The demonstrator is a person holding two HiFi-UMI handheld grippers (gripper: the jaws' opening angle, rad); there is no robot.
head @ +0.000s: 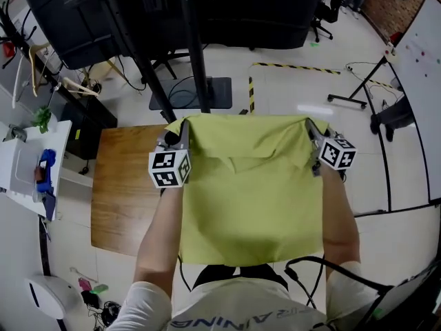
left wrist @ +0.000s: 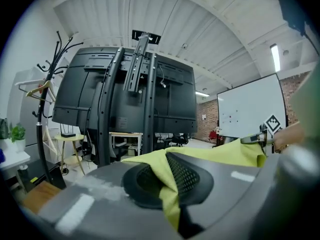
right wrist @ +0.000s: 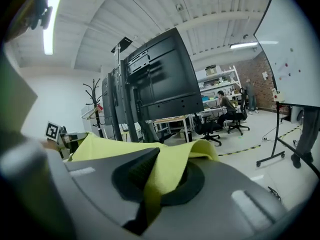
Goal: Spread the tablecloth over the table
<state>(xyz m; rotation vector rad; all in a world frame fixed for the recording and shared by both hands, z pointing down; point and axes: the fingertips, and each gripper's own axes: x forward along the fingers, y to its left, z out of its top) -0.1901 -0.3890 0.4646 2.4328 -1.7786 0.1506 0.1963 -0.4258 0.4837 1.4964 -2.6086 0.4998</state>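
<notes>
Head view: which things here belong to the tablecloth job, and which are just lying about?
In the job:
tablecloth
table
left gripper, shut on a tablecloth corner
right gripper, shut on the other corner

Lying about:
screen
whiteboard
hanger
blue object

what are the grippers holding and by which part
Both hold the yellow-green tablecloth: the left gripper is shut on its far left corner, the right gripper on its far right corner.
</notes>
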